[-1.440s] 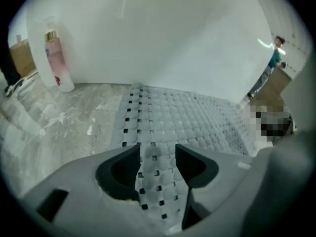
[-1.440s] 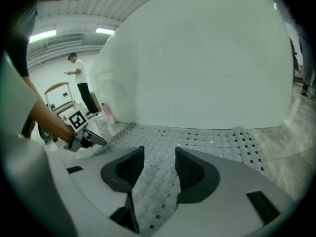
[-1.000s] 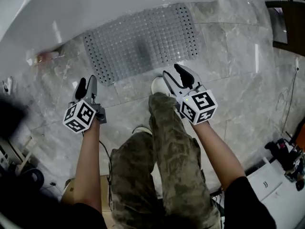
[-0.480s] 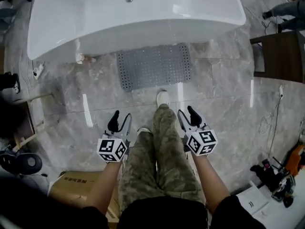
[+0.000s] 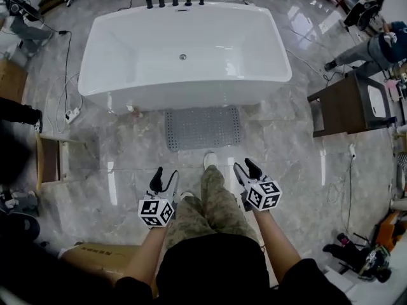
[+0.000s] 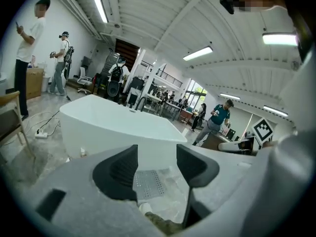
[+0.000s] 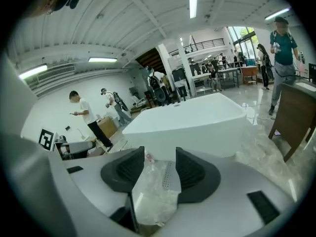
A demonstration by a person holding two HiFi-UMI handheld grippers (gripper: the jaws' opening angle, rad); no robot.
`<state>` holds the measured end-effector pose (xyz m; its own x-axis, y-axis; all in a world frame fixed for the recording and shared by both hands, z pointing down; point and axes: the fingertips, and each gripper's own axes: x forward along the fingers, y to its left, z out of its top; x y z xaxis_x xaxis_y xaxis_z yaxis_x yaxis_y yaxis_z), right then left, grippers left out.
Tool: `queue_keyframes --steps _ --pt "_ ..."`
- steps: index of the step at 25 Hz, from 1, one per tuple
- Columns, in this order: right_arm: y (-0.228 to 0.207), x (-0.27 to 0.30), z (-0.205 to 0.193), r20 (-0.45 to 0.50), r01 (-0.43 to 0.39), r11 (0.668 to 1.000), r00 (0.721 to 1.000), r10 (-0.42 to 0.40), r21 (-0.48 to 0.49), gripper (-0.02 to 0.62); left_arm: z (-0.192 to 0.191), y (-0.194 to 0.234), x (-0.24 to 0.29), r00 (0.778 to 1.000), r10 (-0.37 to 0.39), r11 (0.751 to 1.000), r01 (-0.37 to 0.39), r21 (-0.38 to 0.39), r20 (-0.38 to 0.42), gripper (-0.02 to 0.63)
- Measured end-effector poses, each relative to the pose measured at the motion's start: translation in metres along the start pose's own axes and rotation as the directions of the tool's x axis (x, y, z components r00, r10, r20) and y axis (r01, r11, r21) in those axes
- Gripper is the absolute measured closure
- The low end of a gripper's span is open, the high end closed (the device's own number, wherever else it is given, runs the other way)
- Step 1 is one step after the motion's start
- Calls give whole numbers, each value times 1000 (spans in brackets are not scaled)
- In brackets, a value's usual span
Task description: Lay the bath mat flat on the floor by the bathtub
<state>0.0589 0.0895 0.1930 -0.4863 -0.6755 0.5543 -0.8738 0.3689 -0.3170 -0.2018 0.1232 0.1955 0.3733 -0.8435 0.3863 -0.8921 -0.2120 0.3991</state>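
Looked pretty much done at this point. The gray perforated bath mat (image 5: pixel 203 128) was spread out flat on the marble floor (image 5: pixel 286 151), long edge running along the front wall of the white bathtub (image 5: pixel 191 97), just beside it and roughly centred on the tub's length. No curled corners or folds that could be made out from the head view, though it was small in frame, so tiny wrinkles were anybody's guess.

The person stood back from the tub, one white shoe (image 5: pixel 210 159) near the mat's outer edge. Both grippers were held up well clear of the mat, on the side away from the tub. The left gripper (image 5: pixel 164 175) had its tongs apart and opening a touch wider, with nothing between them. The right gripper (image 5: pixel 245 166) had its tongs apart and empty too. Each gripper view only showed the mat far off on the floor through the gap.

Probably nothing left here, barring a final nudge if an edge sat crooked against the tub.
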Motion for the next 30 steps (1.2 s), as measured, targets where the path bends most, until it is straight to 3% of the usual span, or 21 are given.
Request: queue_keyframes --steps 2,6,10,15,20,25,30 --pt "14 -26 23 24 0 1000 1000 1 -31 410 20 -18 -18 999 -24 1000 24 6 24 360" --pt "36 -73 41 -9 17 998 1000 -18 -57 410 40 -62 -48 995 -95 994 95 46 -1 360" --pt "37 -116 62 48 20 998 999 -18 -55 410 67 -104 -61 990 -131 987 127 96 42 360" --pt "11 -171 72 56 -59 986 996 69 -157 410 92 -182 -59 988 -119 961 89 263 98 360" --pt "-43 -215 107 143 -117 990 981 128 -84 410 114 -254 -47 982 -88 983 58 173 169 370" --pt "-84 -260 134 228 -123 986 963 146 -112 410 109 -311 -57 970 -36 992 6 123 240 462" --pt "-128 -297 139 251 -107 980 957 147 -169 506 92 -370 -51 970 -37 988 -1 156 241 575"
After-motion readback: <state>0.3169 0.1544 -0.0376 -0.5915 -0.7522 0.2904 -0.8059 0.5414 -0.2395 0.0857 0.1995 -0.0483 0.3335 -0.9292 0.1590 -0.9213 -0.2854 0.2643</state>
